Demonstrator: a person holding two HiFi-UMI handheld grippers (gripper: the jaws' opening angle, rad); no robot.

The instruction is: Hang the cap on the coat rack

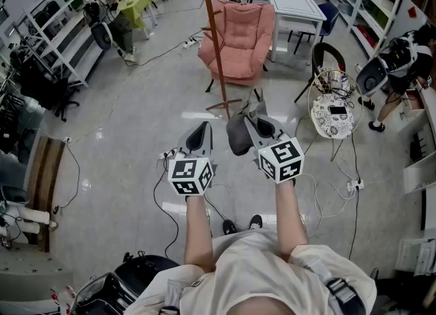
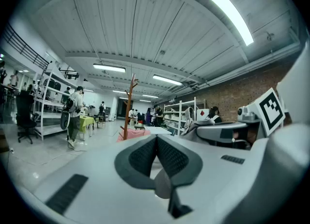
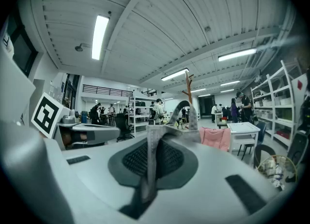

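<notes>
Far left, metal shelving (image 1: 51, 41) lines the wall. A person sits at a green-covered tabletop (image 1: 136, 3) beside it. Cables trail across the grey floor (image 1: 136, 109).

The left gripper (image 1: 201, 136) is held out at mid-frame. In the left gripper view its jaws are pressed together at the tips with nothing between them (image 2: 156, 151). Its marker cube (image 1: 191, 174) carries black-and-white square patterns only.

The coat rack (image 1: 214, 34), a brown wooden pole with angled pegs, stands on the floor beyond the grippers. In the left gripper view it rises well beyond the jaws (image 2: 129, 104).

The cap (image 1: 238, 135), grey, hangs just right of the left gripper and on the near side of the rack's base, clear of the rack. The right gripper (image 1: 259, 124) is closed on it. In the right gripper view (image 3: 154, 157) a strip of the grey fabric (image 3: 151, 145) is clamped between the jaws, and the cap's strap loops above them. The rack shows far behind (image 3: 188, 88), with no contact.

The right marker cube (image 1: 281, 159) bears the same kind of pattern.

Behind the rack sits a pink armchair (image 1: 242, 37), with a white tabletop (image 1: 296, 3) to its right. Further right, a round wire chair (image 1: 332, 109) holds small items too fine to identify.

On the far shelving in the left gripper view hangs a white card with a red diamond (image 2: 202, 115).
</notes>
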